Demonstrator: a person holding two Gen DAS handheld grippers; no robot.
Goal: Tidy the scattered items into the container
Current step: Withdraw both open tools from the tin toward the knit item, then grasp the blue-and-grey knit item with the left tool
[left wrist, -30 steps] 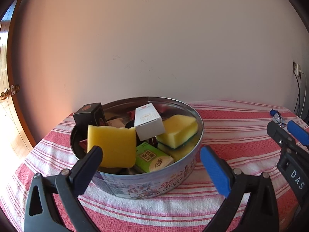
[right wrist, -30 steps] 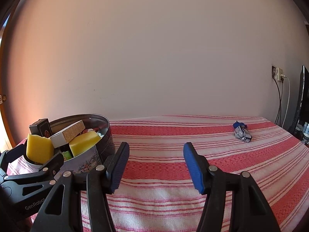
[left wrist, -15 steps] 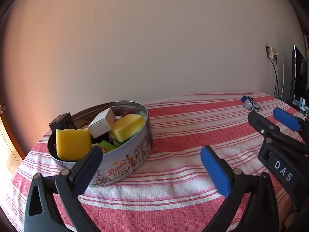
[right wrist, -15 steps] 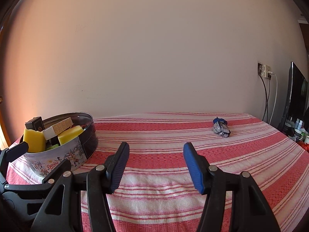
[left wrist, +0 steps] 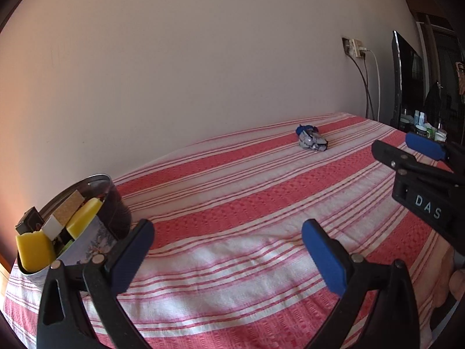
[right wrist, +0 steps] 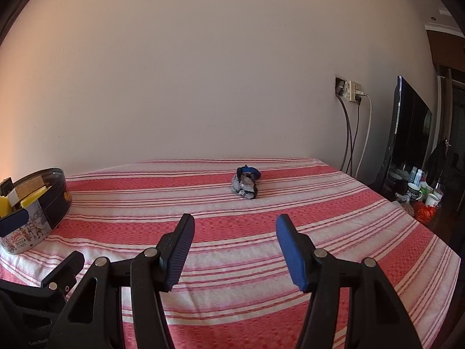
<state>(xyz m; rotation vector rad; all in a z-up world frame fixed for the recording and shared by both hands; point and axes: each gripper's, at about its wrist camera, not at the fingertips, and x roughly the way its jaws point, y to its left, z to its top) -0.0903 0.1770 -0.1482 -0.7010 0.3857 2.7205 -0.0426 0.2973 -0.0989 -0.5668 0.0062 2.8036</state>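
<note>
A: We see the red-and-white striped cloth (right wrist: 261, 203) spread wide, and one stray item on it: a crumpled blue-and-silver wrapper (right wrist: 245, 182), lying alone near the wall, well apart from the cookie tin (right wrist: 37, 218).

B: The tin stands at the cloth's left edge, holding yellow sponges (left wrist: 35, 250) and small boxes (left wrist: 62, 215).

A: Our right gripper (right wrist: 234, 247) points toward the wrapper, its jaws parted with nothing between them.

B: Our left gripper (left wrist: 226, 250) hangs beside the tin, jaws spread wide over bare cloth, holding nothing.
</note>
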